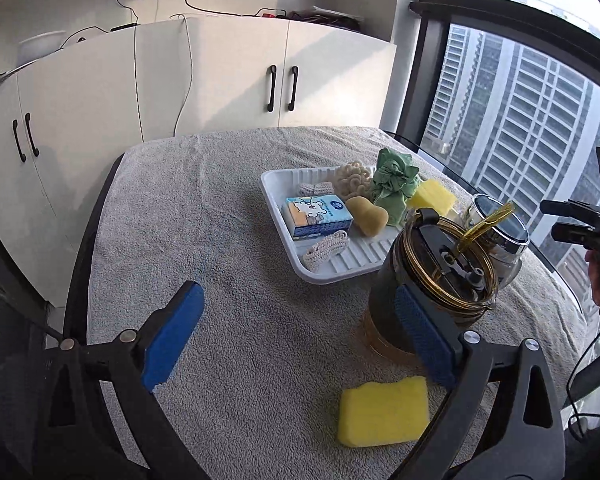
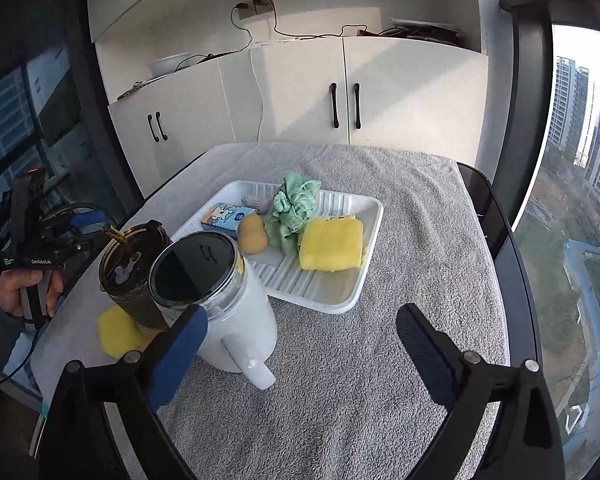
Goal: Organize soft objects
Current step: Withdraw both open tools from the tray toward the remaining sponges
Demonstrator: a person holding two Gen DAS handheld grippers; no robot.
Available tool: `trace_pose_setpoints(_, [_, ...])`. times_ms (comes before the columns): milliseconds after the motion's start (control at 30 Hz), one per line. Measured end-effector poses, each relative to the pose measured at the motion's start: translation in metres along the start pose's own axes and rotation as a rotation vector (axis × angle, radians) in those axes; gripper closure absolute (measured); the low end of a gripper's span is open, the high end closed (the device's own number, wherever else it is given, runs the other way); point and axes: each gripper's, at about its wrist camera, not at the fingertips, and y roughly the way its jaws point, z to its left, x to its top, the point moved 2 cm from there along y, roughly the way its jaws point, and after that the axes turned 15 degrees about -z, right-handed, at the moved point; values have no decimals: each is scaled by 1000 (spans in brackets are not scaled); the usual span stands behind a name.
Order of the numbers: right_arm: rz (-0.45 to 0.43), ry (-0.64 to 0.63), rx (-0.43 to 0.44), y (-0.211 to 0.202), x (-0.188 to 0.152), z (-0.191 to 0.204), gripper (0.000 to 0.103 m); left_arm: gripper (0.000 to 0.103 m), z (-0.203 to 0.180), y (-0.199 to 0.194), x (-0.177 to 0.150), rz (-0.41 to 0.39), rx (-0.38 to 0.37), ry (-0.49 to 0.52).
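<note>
A white tray [image 1: 356,264] on the towel-covered table holds a tissue pack [image 1: 318,216], a tan gourd-shaped sponge [image 1: 367,216], a green cloth bundle [image 1: 394,188], a yellow sponge [image 1: 432,196], a cream knitted piece [image 1: 354,180] and beige bands [image 1: 326,248]. A second yellow sponge [image 1: 382,410] lies loose on the towel near my left gripper [image 1: 300,344], which is open and empty. My right gripper [image 2: 300,352] is open and empty, in front of the tray [image 2: 340,300]. The loose sponge [image 2: 118,334] shows behind the tumbler in the right wrist view.
A dark amber tumbler with straw [image 1: 440,276] and a white kettle with a dark lid [image 2: 228,300] stand between tray and table front. White cabinets [image 1: 220,80] stand behind. Windows are at the right. The grey towel [image 1: 240,280] covers the table.
</note>
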Motion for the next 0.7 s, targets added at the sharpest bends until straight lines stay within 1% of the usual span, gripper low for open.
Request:
trace_pose_setpoints(167, [-9, 28, -1, -23, -28, 19, 4, 5, -15, -31, -24, -2, 21, -50])
trace_pose_setpoints(267, [-9, 72, 12, -32, -43, 28, 4, 5, -25, -46, -38, -5, 39, -71])
trace_pose_setpoints(400, [-28, 141, 22, -39, -61, 41, 4, 5, -40, -61, -57, -3, 74, -73])
trace_pose_setpoints(467, [-40, 153, 17, -41, -69, 49, 4, 5, -49, -68, -63, -13, 75, -79])
trace_pose_setpoints(567, [-33, 148, 15, -39, -82, 61, 4, 5, -64, -72, -70, -23, 93, -80])
trace_pose_setpoints(700, [-10, 132, 20, -34, -97, 78, 4, 5, -79, -66, -81, -18, 116, -73])
